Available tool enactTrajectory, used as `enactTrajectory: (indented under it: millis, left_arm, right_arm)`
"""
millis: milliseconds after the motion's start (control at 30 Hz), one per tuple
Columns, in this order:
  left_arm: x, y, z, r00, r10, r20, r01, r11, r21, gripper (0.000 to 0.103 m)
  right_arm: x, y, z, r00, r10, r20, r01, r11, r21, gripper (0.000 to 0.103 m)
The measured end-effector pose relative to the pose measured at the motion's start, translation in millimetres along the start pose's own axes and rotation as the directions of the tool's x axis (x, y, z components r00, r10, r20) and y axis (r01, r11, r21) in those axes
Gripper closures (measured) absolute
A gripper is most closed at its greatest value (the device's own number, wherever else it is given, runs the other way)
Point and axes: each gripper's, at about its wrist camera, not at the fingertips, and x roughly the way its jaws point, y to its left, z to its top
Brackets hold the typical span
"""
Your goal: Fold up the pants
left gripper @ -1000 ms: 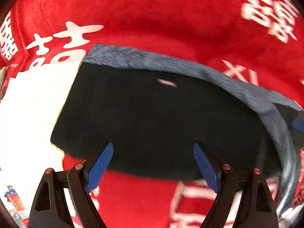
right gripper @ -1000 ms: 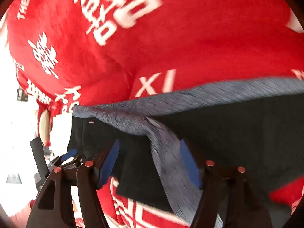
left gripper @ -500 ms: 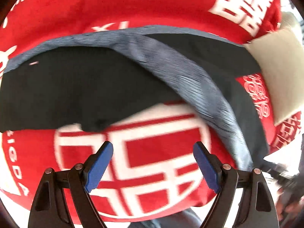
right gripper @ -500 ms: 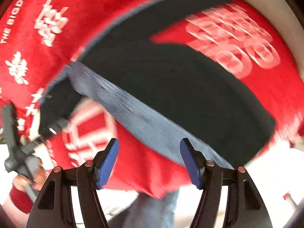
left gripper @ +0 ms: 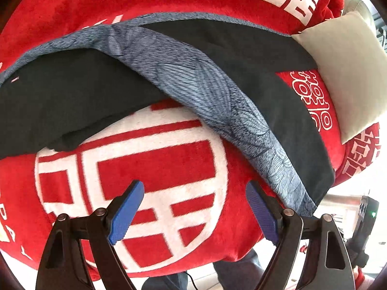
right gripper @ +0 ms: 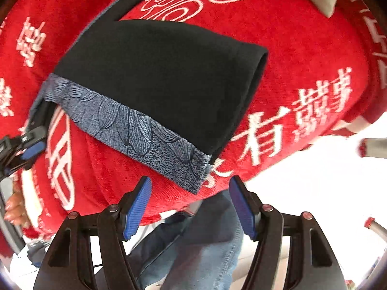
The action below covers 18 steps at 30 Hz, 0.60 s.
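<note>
Black pants with a blue-grey patterned side band (left gripper: pixel 198 89) lie spread on a red plush blanket with white lettering (left gripper: pixel 154 169), running from 9 to 4 o'clock in the left view. Left hand-held gripper (left gripper: pixel 194 211): blue pads spread, nothing between, over the blanket. Right hand-held gripper (right gripper: pixel 189 205): spread, empty, at 6 o'clock below the pants' band end (right gripper: pixel 135 130). Beige cushion (left gripper: pixel 348 72) at 2 o'clock.

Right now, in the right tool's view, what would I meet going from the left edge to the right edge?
Other tool → patterned blue band → black pants → white characters on the red blanket
</note>
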Motion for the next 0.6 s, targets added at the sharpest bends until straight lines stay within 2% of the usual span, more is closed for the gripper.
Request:
enactTrajectory:
  millis: [67, 133, 167, 200, 233, 300, 400, 500, 600]
  left_arm:
    - [8, -6, 4, 1.000, 0.002, -0.002, -0.002, 1.000, -0.008, 0.016]
    - [15, -12, 7, 1.000, 0.006, -0.014, -0.007, 1.000, -0.023, 0.016]
    - [18, -14, 8, 1.000, 0.010, -0.024, -0.010, 0.999, -0.035, 0.016]
    - [21, -16, 10, 0.999, 0.010, -0.033, -0.011, 0.999, -0.048, 0.017]
    - [22, -18, 12, 0.999, 0.007, -0.040, -0.009, 0.998, -0.060, 0.016]
    - [22, -20, 16, 0.999, -0.005, -0.047, 0.001, 0.996, -0.085, 0.016]
    - [21, -19, 23, 0.998, -0.033, -0.053, 0.025, 0.989, -0.143, 0.016]
    - [18, -15, 31, 0.997, -0.058, -0.054, 0.045, 0.976, -0.212, 0.016]
    - [13, -15, 39, 0.998, -0.057, -0.038, 0.045, 0.966, -0.254, 0.016]
  right_arm:
    - [5, -3, 2, 0.998, 0.062, -0.012, -0.062, 0.998, -0.031, 0.037]
    - [12, -1, 6, 0.993, 0.118, -0.033, -0.120, 0.990, -0.069, 0.048]
    - [14, 5, 11, 0.991, 0.128, -0.048, -0.132, 0.988, -0.079, 0.066]
    - [16, 6, 13, 0.988, 0.140, -0.073, -0.145, 0.986, -0.081, 0.097]
    - [18, 7, 18, 0.982, 0.150, -0.113, -0.159, 0.984, -0.077, 0.100]
    - [9, 6, 29, 0.974, 0.188, -0.128, -0.198, 0.978, -0.068, 0.100]
    - [-24, 5, 54, 0.960, 0.252, -0.123, -0.261, 0.963, -0.062, 0.100]
    - [-61, 3, 93, 0.932, 0.350, -0.097, -0.356, 0.933, -0.052, 0.100]
    - [-93, 8, 135, 0.922, 0.383, -0.058, -0.386, 0.919, -0.078, 0.100]
